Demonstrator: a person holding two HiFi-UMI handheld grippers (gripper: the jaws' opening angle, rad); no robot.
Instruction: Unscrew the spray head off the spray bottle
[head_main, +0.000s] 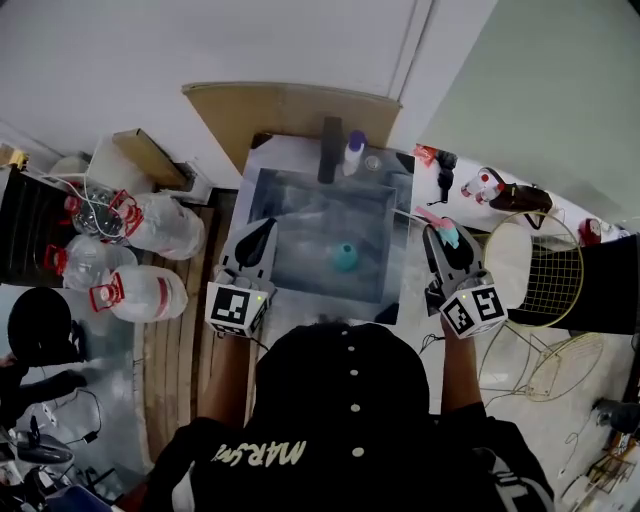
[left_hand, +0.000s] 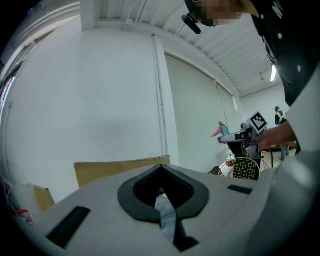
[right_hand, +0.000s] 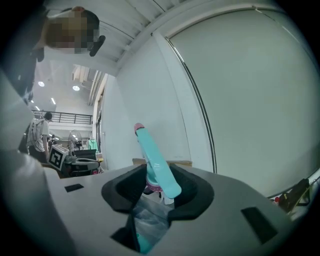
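Two grippers above sink (head_main: 300, 190); right gripper (right_hand: 157, 189) clamped on spray head (right_hand: 152, 160), teal trigger with pink tip sticking up beyond its jaws; left gripper (left_hand: 161, 194) jaws together, empty; small teal item (head_main: 345, 257) in sink below them

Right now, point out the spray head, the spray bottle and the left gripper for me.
spray head (right_hand: 154, 165): right gripper view, on its teal body just above the pink collar.
spray bottle (head_main: 345, 257): head view, on its teal top, seen from above.
left gripper (head_main: 263, 228): head view, at its shut tip.
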